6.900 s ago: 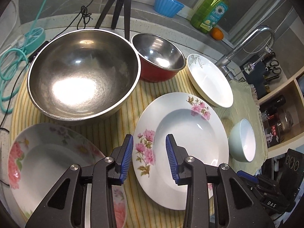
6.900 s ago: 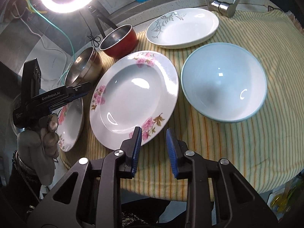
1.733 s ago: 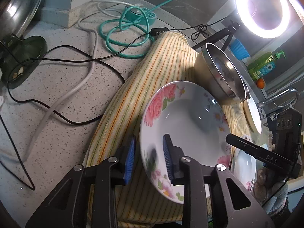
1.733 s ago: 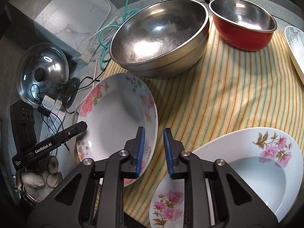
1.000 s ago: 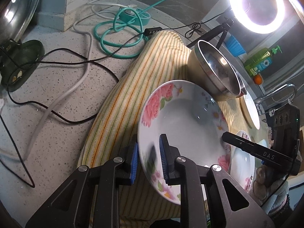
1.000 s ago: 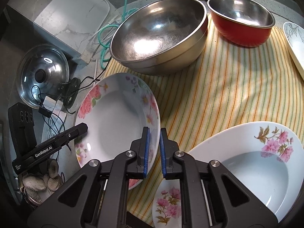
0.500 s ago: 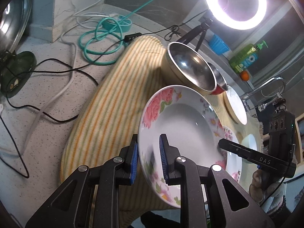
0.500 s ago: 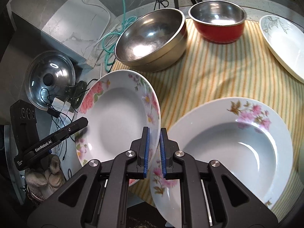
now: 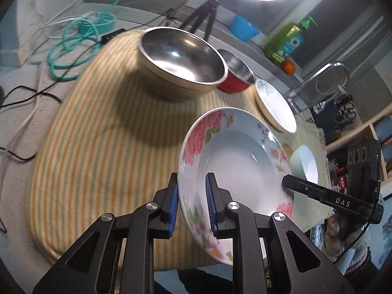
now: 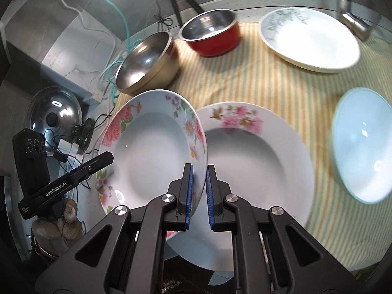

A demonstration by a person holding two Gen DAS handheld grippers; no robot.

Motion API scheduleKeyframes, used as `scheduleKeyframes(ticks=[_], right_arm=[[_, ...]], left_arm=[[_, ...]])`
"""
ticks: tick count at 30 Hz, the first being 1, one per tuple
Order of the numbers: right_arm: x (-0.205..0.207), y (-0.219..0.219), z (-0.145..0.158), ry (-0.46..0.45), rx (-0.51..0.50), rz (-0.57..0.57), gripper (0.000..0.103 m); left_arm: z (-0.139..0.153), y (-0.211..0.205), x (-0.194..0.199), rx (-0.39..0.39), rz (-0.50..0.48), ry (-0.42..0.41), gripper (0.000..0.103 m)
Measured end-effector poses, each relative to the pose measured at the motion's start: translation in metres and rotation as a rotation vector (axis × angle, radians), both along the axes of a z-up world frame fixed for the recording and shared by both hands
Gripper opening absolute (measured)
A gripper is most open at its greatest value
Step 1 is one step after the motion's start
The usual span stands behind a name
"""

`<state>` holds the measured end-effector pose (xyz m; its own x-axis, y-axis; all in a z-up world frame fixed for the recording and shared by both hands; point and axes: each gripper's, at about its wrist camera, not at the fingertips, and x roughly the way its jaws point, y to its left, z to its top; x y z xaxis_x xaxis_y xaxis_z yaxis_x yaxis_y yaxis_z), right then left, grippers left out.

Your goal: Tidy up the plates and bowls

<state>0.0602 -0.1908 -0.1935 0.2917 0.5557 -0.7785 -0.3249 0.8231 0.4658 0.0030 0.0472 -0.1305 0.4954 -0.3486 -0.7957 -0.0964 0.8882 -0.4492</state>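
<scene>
Both grippers hold one deep floral plate (image 9: 235, 161) (image 10: 152, 156) lifted off the striped cloth (image 9: 103, 132). My left gripper (image 9: 191, 183) is shut on its near left rim. My right gripper (image 10: 199, 171) is shut on the opposite rim, and it shows at the plate's right edge (image 9: 286, 182) in the left wrist view. The held plate hangs tilted over the left edge of a second floral plate (image 10: 257, 161) that lies on the cloth. The left gripper (image 10: 107, 156) appears at the plate's left rim in the right wrist view.
A large steel bowl (image 9: 181, 61), a red bowl (image 10: 210, 34), a white leaf-pattern plate (image 10: 311, 39) and a pale blue bowl (image 10: 360, 147) stand on the cloth. A pot lid (image 10: 54, 112), cables and a teal hose (image 9: 73, 49) lie to the left. A tap (image 9: 328, 73) stands behind.
Both grippers have carried the floral plate up and to the right, from the cloth's left end to above the second floral plate's edge. Both grips stayed shut.
</scene>
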Motion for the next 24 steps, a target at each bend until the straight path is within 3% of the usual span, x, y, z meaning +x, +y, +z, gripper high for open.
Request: scheduleKeyframes(ticks=[11, 24], right_arm=[[-0.008, -0.062, -0.015, 0.023, -0.026, -0.107, 0.011], [-0.011, -0.078, -0.027, 0.024, -0.061, -0.130, 0.011]], left_arm=[[-0.008, -0.053, 0.013, 0.010, -0.125, 0.025, 0.019], [-0.019, -0.079, 0.014, 0.072, -0.161, 0.051, 0.019]])
